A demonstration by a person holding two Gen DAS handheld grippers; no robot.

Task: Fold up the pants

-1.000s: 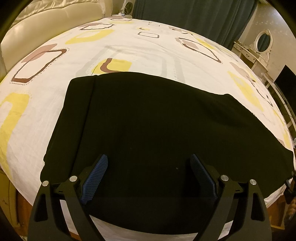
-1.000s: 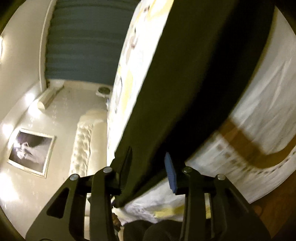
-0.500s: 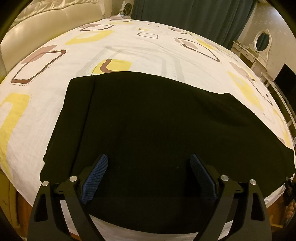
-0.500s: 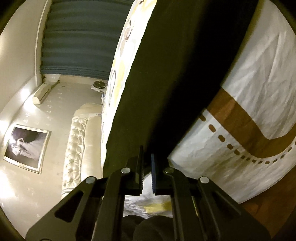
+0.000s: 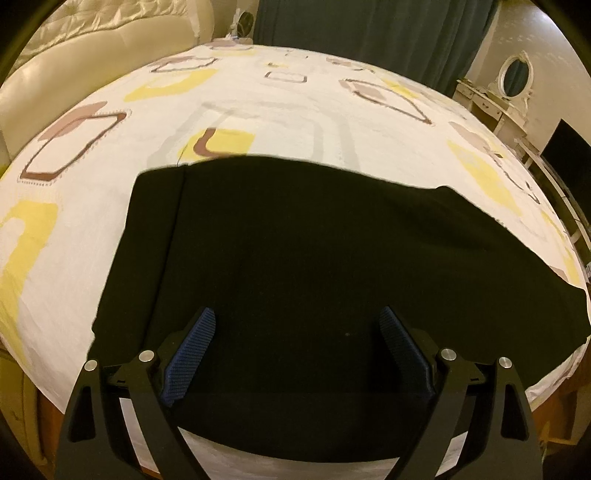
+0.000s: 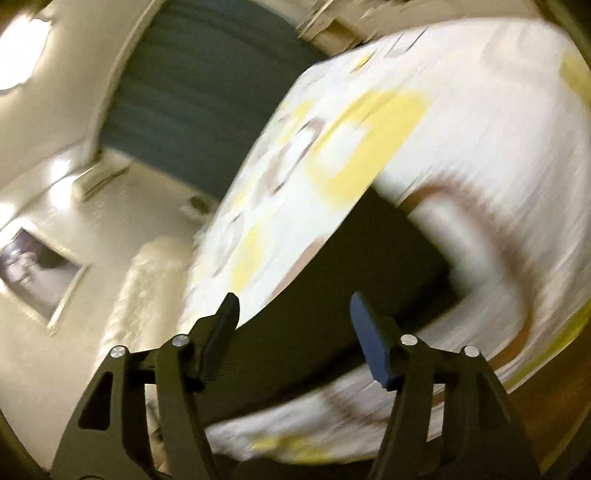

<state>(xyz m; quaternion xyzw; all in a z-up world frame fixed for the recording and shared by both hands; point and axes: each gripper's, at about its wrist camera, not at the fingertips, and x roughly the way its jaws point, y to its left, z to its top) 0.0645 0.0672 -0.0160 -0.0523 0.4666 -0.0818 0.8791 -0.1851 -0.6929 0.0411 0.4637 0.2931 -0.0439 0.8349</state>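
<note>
Black pants (image 5: 314,240) lie spread flat across the near part of the bed, running from the left to the right edge of the left wrist view. My left gripper (image 5: 297,314) hovers over their near edge, open, with blue pads (image 5: 188,354) wide apart and nothing pressed between them. The right wrist view is motion-blurred. There the pants (image 6: 332,266) show as a dark band on the sheet. My right gripper (image 6: 293,301) is above them with its jaws opening. The cloth shows behind the gap and neither pad touches it.
The bed sheet (image 5: 258,110) is white with yellow and brown shapes. A cream tufted headboard (image 5: 74,66) stands at the left, teal curtains (image 5: 369,33) behind, a white dressing table with an oval mirror (image 5: 515,72) and a dark screen (image 5: 565,147) at the right. A framed picture (image 6: 33,266) hangs on the wall.
The right gripper shut on the pants' edge half a second ago, then opened and swung up and away, blurring its view. The left gripper and the pants in its view stayed put.
</note>
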